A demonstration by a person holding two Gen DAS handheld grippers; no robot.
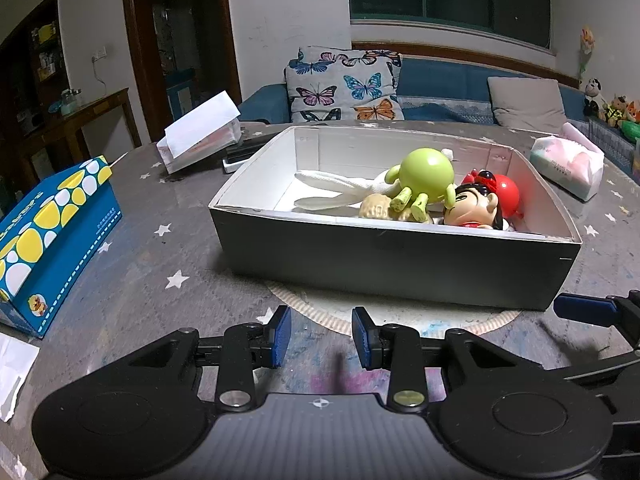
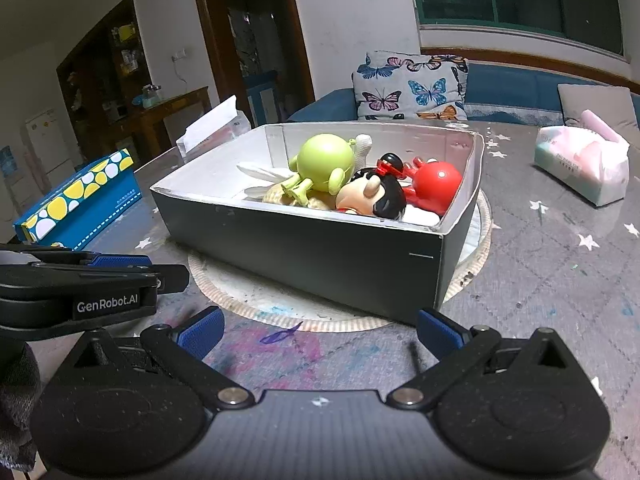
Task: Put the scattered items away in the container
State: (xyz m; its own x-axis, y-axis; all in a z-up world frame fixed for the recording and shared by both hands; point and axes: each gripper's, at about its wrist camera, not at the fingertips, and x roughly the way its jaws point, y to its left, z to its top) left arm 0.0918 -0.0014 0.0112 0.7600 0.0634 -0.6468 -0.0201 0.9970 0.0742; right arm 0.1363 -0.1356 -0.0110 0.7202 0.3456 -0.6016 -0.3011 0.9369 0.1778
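Note:
A grey box (image 1: 380, 264) (image 2: 304, 248) with a white inside stands on a round mat in the middle of the table. In it lie a green round toy (image 1: 426, 174) (image 2: 326, 162), a black-haired doll head (image 1: 476, 206) (image 2: 374, 196), a red round toy (image 1: 506, 192) (image 2: 436, 182), a white plush piece (image 1: 336, 188) and a beige item (image 1: 376, 208). My left gripper (image 1: 321, 334) hovers just in front of the box's near wall, open, nothing between its blue pads. To its right, also before the box, my right gripper (image 2: 320, 330) is open wide and empty.
A blue tissue box with yellow spots (image 1: 52, 240) (image 2: 80, 200) sits at the left. A white box with a raised flap (image 1: 200, 136) is behind it. A soft tissue pack (image 1: 568, 166) (image 2: 580, 164) lies at the right. A sofa with a butterfly cushion (image 1: 344, 84) lines the table's far edge.

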